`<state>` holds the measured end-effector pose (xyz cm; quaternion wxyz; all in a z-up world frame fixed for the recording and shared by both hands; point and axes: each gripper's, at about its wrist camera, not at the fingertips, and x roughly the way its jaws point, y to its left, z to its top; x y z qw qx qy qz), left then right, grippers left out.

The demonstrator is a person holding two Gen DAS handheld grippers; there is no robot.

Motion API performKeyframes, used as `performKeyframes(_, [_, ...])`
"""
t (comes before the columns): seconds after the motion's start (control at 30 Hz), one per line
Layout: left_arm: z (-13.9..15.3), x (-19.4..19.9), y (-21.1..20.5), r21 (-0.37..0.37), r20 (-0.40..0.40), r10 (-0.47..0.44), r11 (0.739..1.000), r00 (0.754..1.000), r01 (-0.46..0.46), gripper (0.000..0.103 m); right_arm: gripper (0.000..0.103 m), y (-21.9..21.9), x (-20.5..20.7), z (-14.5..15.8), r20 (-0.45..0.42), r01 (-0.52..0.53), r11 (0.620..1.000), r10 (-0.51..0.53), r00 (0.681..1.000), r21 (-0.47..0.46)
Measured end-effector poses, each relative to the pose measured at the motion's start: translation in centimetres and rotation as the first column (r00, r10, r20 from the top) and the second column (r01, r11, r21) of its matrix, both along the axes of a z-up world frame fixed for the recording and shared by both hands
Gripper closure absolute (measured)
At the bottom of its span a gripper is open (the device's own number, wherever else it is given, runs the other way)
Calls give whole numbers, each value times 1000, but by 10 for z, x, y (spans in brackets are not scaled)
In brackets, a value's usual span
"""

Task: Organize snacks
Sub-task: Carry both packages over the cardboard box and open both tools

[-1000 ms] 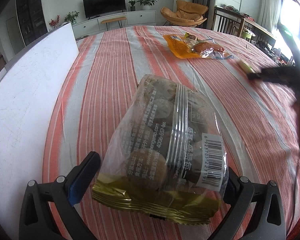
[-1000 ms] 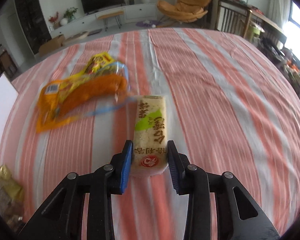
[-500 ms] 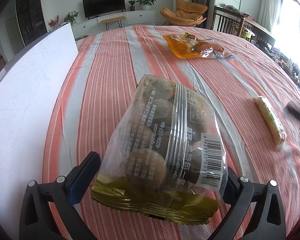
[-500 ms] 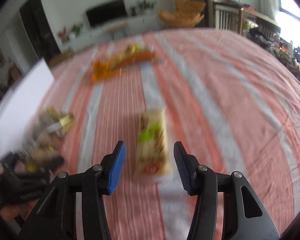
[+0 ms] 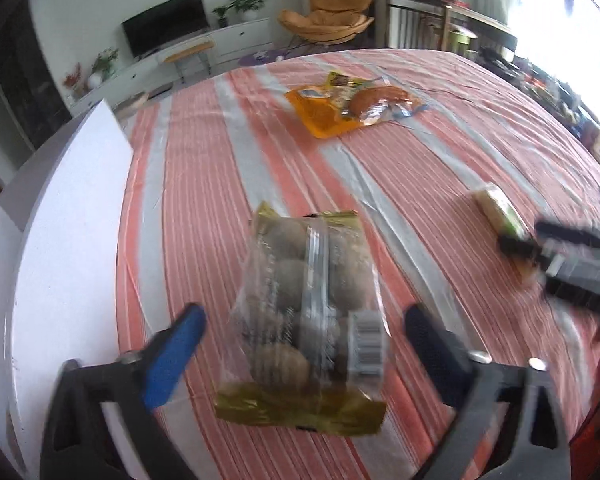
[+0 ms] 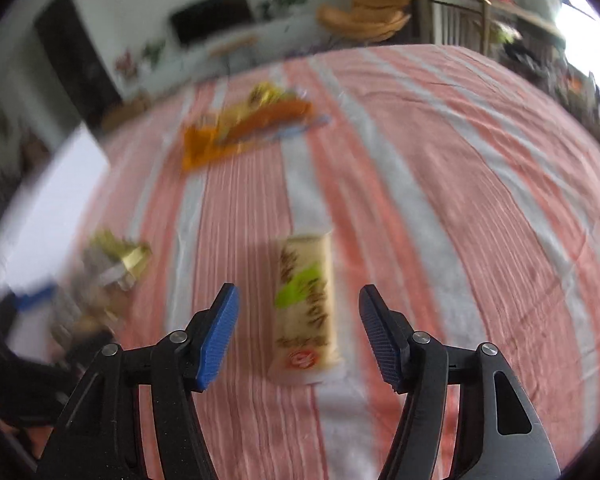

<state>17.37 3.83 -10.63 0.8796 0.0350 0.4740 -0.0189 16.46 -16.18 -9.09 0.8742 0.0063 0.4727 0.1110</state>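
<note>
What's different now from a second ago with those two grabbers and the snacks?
Both let go. The right hand-held gripper released the cream snack bar; the left hand-held gripper opened off the clear bag of round snacks. The orange packet stayed put.

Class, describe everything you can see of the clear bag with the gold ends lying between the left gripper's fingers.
The clear bag is see-through plastic with crinkled gold seals at both ends. Round brown snacks show through it. A shiny seam runs down its middle, with a white barcode label at its right. It lies flat and lengthwise on the striped tablecloth. The left gripper stands open around it, blue pads apart from the plastic. The image is blurred, so the print is unreadable.
</note>
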Motion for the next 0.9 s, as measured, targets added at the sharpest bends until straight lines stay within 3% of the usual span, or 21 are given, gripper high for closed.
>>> performKeyframes(0.03, [-1,1,2,-26,-9,14,1000,1000,-15,32,38,7,-1,-5,-22,5,999,-6,1000,-42])
performKeyframes(0.07, [-2,-1,7,-52,2,27,998,1000,-27,35,39,9,-2,-15,-55,26,999,-28,998,-39])
performKeyframes(0.1, [-2,-5,9,-67,31,37,997,999,-35,36,61,7,-7,-14,-14,44,999,-44,999,-28])
performKeyframes(0.13, [-2,-11,11,-72,43,39,997,998,-36,38,72,3,-10,-14,-10,71,997,-71,997,-32])
performKeyframes(0.2, [1,-24,13,-118,54,39,992,998,-32,38,72,-9,-14,-12,-25,95,995,-95,995,15])
performKeyframes(0.3, [25,-50,23,-259,67,30,966,997,-12,38,72,-36,-25,3,-25,143,980,-141,990,135])
performKeyframes(0.37, [51,-71,41,-353,86,29,936,996,3,38,72,-40,-35,29,4,113,972,-117,993,208])
performKeyframes(0.43, [80,-93,66,-386,123,45,923,991,6,38,72,-29,-45,55,54,55,970,-70,996,236])
performKeyframes(0.53, [117,-127,121,-310,192,134,948,972,-69,37,71,18,-64,95,116,-92,944,58,992,318])
performKeyframes(0.63, [134,-154,173,-214,232,257,954,938,-209,36,71,82,-87,126,163,-274,870,225,961,409])
performKeyframes(0.7, [137,-172,207,-142,259,340,939,904,-312,33,71,134,-102,142,189,-393,803,344,920,448])
performKeyframes(0.77, [128,-183,238,-42,262,431,899,863,-436,16,68,181,-111,153,210,-491,736,447,870,467])
performKeyframes(0.83, [117,-186,256,-6,238,472,875,849,-485,11,43,221,-114,156,226,-554,688,513,828,468])
performKeyframes(0.87, [112,-188,263,4,220,493,863,842,-506,11,28,232,-113,153,218,-568,685,533,817,456])
performKeyframes(0.9, [109,-189,268,6,207,511,852,834,-523,11,29,239,-111,149,202,-571,693,543,815,441])
